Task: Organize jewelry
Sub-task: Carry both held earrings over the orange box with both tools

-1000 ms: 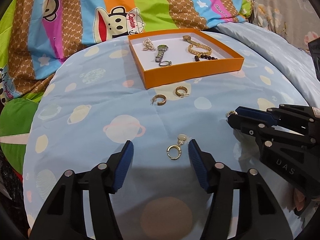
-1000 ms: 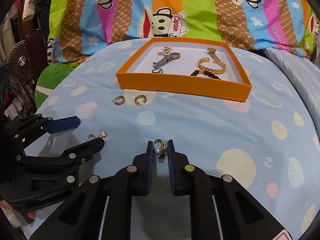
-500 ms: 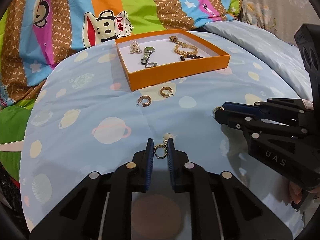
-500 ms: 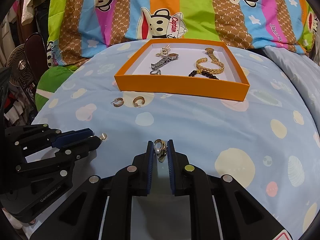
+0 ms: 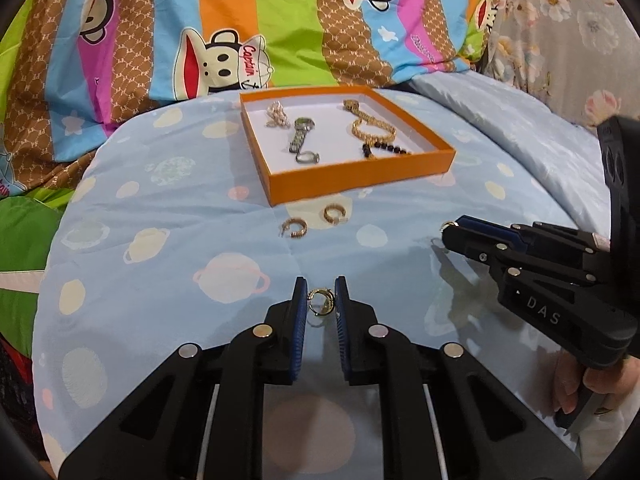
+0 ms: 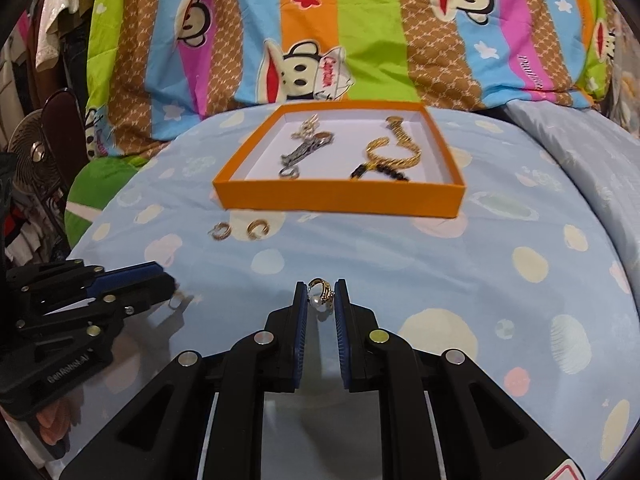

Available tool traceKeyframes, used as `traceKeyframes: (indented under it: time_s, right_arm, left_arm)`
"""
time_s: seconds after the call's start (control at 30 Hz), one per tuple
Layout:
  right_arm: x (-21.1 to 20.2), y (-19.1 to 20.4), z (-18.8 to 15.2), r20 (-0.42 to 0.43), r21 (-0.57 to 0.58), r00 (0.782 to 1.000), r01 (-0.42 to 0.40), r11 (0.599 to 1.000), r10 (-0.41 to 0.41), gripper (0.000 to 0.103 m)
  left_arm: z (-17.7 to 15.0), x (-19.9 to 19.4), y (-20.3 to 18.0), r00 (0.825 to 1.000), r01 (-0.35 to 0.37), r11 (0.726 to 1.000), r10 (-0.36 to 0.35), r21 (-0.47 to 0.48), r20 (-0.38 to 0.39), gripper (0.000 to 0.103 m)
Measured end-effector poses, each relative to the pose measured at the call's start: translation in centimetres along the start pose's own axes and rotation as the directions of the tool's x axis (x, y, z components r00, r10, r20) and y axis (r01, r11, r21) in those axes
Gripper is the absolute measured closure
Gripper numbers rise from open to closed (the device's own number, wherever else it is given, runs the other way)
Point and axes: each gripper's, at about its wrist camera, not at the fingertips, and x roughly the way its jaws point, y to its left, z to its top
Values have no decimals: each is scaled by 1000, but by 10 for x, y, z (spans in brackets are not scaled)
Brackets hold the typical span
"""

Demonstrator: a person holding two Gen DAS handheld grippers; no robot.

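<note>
Left wrist: gold earring [image 5: 321, 302] between left gripper [image 5: 321, 300] pads.

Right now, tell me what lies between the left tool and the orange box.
Two gold hoop earrings on the blue quilt, just before the box; left wrist view.

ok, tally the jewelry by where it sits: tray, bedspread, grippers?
In the orange tray: 5 (pearl piece, watch, ring, gold chain, black beads)
Loose on the bedspread: 2 hoop earrings
Held in the left gripper: 1 earring
Held in the right gripper: 1 pearl earring
Total: 9
</note>
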Motion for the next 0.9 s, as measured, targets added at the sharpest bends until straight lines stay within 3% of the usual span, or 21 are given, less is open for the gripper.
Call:
traceKeyframes:
  time_s: [0.17,0.4,0.63,0.9]
  right_arm:
    - [-19,-21,23,36,31,999,19,999,-20,91]
    - [-29,-51,93,113,71,993,27,997,-35,91]
    - [7,-57,146,142,77,989,20,997,-31,91]
    - [73,-55,179,98,91,995,9,996,-18,90]
  left_arm:
    - [35,-18,13,999,-17,1000,16,8,47,90]
    - [106,-21,16,985,-74,997,66,39,161,90]
    - [168,16,15,972,-103,994,95,29,214,90]
    - [202,83,26,976,-121,992,123,-25,177,90]
